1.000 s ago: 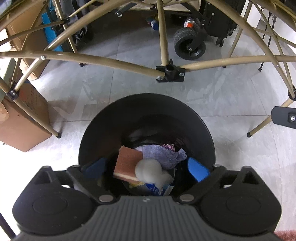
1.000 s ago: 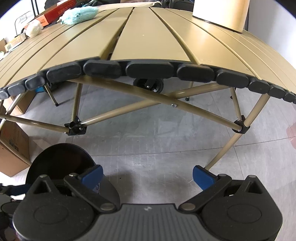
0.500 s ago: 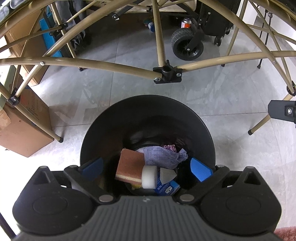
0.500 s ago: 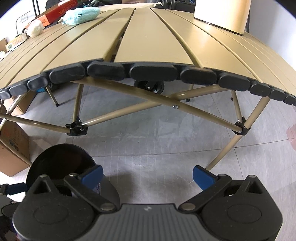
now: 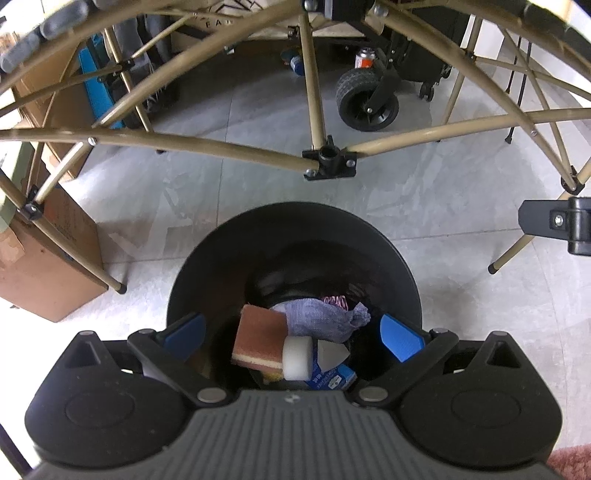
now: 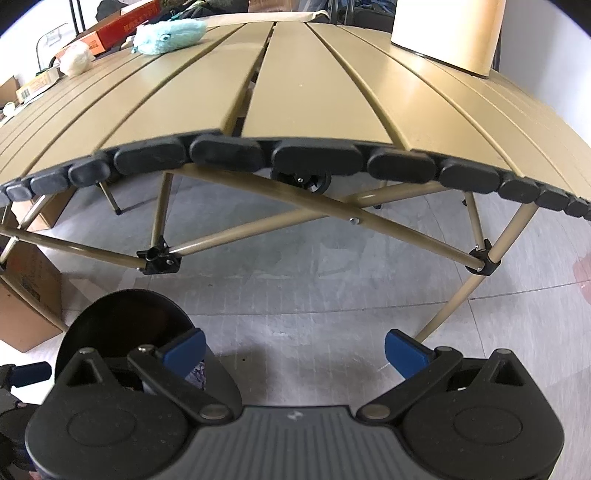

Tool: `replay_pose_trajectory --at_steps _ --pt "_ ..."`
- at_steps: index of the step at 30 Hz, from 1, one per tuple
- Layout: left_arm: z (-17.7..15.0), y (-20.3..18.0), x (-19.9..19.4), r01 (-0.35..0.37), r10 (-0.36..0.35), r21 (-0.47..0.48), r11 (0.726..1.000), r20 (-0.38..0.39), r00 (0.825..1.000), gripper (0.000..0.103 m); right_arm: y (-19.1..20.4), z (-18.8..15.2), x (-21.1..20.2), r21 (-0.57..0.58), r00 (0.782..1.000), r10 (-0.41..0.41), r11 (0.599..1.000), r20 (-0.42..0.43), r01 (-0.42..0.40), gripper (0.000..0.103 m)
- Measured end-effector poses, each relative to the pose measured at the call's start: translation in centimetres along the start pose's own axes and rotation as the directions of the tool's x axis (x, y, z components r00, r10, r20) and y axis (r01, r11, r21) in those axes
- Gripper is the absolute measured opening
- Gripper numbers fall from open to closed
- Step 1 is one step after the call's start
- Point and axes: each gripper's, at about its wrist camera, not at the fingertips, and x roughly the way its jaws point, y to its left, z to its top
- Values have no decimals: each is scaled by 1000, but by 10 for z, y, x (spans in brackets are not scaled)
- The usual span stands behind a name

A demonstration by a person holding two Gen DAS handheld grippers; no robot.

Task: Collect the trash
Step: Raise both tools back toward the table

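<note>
A black round trash bin (image 5: 207, 280) stands on the floor under the table edge. Inside lie a brown sponge (image 5: 258, 339), a white roll (image 5: 297, 357), a purple cloth (image 5: 321, 321) and a blue carton (image 5: 332, 378). My left gripper (image 5: 291, 334) is open and empty above the bin mouth. My right gripper (image 6: 293, 349) is open and empty over the floor, right of the bin (image 6: 110, 325). On the tan slatted table (image 6: 295, 81) lie a light blue fluffy item (image 6: 170, 31) and a pale crumpled wad (image 6: 75, 61) at the far left.
Tan table legs and cross bars (image 5: 221, 147) run above the floor. A cardboard box (image 5: 44, 266) stands left of the bin. A black wheeled cart (image 5: 367, 99) stands behind the table. A tan box (image 6: 447, 33) sits on the table at far right.
The white roll dropped from between my left gripper's fingers and settled in the bin beside the sponge. Both grippers have risen slightly; the right one shows more of the tabletop.
</note>
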Motion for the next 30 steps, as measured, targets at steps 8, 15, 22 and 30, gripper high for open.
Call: replay_pose_trajectory --at_steps 8,15,22,30 --pt "2 14 -21 7 -5 -33 999 65 998 103 2 2 -17 -1 998 43 999 41 -43 103" --pt "6 30 -46 17 -9 -58 998 147 989 103 1 5 -37 0 991 96 995 91 -96 103" --pt "8 40 -82 11 7 -63 998 278 960 103 2 5 -63 -23 977 157 988 146 -155 103" --pt "6 46 -117 -4 27 -55 998 419 907 103 3 9 -103 -66 935 250 968 251 -242 103"
